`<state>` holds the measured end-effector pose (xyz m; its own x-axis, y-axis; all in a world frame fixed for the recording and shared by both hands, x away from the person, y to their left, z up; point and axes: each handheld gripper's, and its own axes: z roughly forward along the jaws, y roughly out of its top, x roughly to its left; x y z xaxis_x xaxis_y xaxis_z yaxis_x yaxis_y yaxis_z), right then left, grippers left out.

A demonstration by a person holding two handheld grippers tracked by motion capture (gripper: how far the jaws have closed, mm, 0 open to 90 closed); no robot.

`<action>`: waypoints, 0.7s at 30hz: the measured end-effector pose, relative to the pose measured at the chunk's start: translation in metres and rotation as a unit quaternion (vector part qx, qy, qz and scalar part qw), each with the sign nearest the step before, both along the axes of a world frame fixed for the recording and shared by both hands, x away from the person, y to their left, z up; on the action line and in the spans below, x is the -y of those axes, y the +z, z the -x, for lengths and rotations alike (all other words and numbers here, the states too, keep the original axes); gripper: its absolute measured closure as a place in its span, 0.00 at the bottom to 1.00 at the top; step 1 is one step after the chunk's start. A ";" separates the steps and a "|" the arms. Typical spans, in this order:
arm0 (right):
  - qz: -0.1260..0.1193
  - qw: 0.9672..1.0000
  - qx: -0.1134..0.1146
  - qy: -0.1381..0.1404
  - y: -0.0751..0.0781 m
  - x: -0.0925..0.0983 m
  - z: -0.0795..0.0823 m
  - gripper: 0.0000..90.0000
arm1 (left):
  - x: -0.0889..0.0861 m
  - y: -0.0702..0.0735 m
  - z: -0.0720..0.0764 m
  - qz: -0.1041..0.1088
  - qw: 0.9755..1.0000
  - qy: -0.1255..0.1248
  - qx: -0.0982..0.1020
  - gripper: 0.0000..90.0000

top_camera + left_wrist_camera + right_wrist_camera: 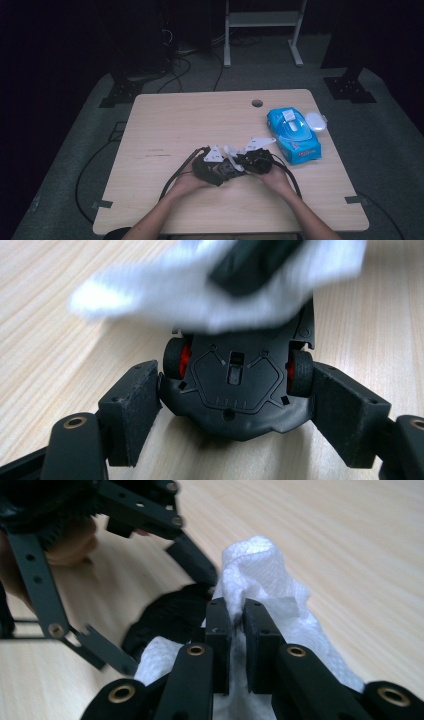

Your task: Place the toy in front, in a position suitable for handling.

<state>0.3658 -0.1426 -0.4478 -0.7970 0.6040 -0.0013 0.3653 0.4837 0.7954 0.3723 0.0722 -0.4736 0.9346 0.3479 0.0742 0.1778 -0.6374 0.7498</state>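
A black toy car (235, 412) with red wheel hubs lies belly-up between the jaws of my left gripper (234, 390), whose pads press on its sides at the wheels. My right gripper (236, 611) is shut on a white wipe (250, 565), which is bunched up and pressed against the car (165, 615). In the left gripper view the wipe (165, 295) is blurred and covers the far end of the car. From above, both grippers (235, 162) meet at the middle of the wooden table (200, 115), near its front edge, each held in a hand.
A blue pack of wipes (293, 132) with its white lid (316, 121) flipped open lies at the table's right. A cable hole (257, 103) sits near the far edge. Cables trail off the front, and a white stand (262, 20) rises behind the table.
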 end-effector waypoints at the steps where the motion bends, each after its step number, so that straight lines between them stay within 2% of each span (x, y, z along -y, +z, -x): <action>1: 0.003 1.000 0.005 -0.008 0.002 0.005 0.001 0.91 | 0.000 0.000 0.000 0.000 1.000 0.000 0.001 0.26; 5: 0.019 0.999 0.012 -0.037 0.005 0.029 0.002 0.91 | 0.000 0.000 0.000 0.000 1.000 0.000 -0.001 0.26; 10: 0.007 0.998 0.001 -0.063 0.002 0.053 0.007 0.91 | 0.000 0.002 0.002 0.001 1.000 -0.004 0.006 0.26; 12: 0.007 0.998 0.003 -0.062 0.001 0.053 0.009 0.91 | 0.000 0.002 0.001 0.005 1.000 -0.004 0.007 0.26; 15: 0.002 0.999 0.002 -0.045 -0.001 0.047 0.008 0.91 | 0.001 0.002 -0.005 0.009 1.000 -0.003 -0.014 0.25; 16: 0.008 0.999 0.002 -0.037 -0.002 0.043 0.008 0.91 | 0.001 0.001 -0.006 0.008 1.000 -0.004 -0.017 0.24; 18: 0.013 0.999 0.005 -0.031 -0.004 0.035 0.009 0.91 | 0.002 0.000 -0.006 0.004 1.000 -0.003 -0.016 0.25; 21: 0.008 1.000 0.005 -0.018 -0.003 0.024 0.009 0.91 | 0.001 -0.001 -0.005 -0.007 1.000 -0.006 -0.012 0.25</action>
<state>0.3569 -0.1670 -0.4511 -0.7748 0.6320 -0.0180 0.3751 0.4824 0.7916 0.3770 0.0708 -0.4744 0.9400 0.3366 0.0561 0.1889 -0.6500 0.7361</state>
